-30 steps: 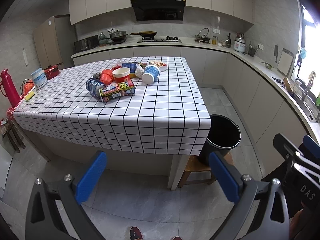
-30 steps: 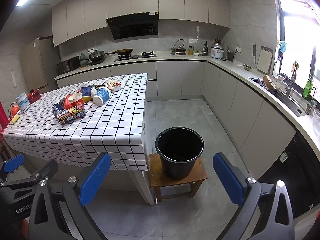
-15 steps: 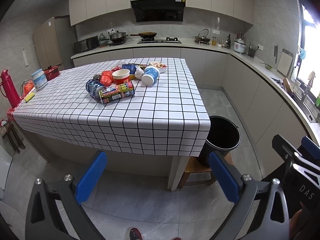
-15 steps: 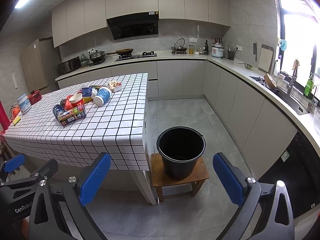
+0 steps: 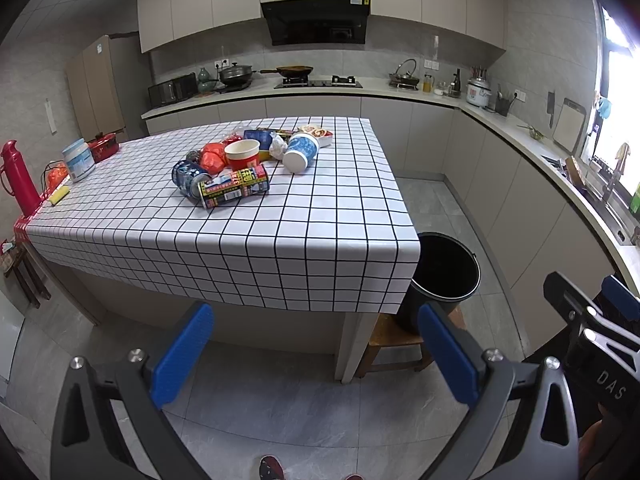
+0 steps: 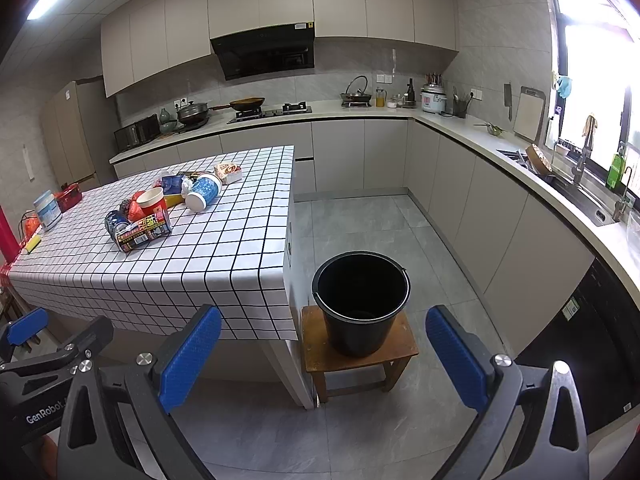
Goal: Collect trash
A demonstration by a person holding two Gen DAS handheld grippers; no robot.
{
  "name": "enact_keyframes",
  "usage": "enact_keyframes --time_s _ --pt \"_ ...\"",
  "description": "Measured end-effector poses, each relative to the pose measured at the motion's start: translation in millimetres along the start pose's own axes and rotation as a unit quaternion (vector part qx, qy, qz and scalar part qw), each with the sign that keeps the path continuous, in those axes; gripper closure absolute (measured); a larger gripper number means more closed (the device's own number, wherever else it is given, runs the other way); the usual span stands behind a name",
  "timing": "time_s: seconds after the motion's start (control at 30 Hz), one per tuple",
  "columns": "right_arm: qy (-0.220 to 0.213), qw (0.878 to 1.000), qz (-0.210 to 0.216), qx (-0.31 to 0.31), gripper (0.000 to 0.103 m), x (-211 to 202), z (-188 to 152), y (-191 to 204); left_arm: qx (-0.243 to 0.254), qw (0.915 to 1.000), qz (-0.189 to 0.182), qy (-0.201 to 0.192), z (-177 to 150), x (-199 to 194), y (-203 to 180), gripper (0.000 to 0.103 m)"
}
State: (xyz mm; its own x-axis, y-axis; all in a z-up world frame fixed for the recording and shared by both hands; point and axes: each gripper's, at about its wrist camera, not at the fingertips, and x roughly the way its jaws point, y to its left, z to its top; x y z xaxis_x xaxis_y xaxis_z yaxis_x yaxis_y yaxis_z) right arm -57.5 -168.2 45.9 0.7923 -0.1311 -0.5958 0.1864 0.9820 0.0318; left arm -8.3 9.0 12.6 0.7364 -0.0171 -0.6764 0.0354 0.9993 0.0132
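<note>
A pile of trash lies on the checked tablecloth: a long printed can, a blue can, a red paper cup, a tipped blue-and-white cup and red wrappers. The pile also shows in the right wrist view. A black bucket stands empty on a low wooden stool by the table's right corner. My left gripper and my right gripper are both open and empty, held low in front of the table, well short of the trash.
A red thermos, a white tub and a red pot stand at the table's far left. Kitchen counters run along the back and right walls. Grey tiled floor lies between the table and the counters.
Both views have drifted very slightly closer to the table. Both grippers stay open and nothing on the table has moved.
</note>
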Motion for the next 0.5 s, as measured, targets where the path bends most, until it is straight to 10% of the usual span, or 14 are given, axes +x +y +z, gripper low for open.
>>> enact_keyframes --time_s 0.5 --pt "0.001 1.0 -0.002 0.006 0.0 -0.9 -4.2 -1.8 -0.001 1.0 -0.001 0.0 0.2 -0.6 1.3 0.0"
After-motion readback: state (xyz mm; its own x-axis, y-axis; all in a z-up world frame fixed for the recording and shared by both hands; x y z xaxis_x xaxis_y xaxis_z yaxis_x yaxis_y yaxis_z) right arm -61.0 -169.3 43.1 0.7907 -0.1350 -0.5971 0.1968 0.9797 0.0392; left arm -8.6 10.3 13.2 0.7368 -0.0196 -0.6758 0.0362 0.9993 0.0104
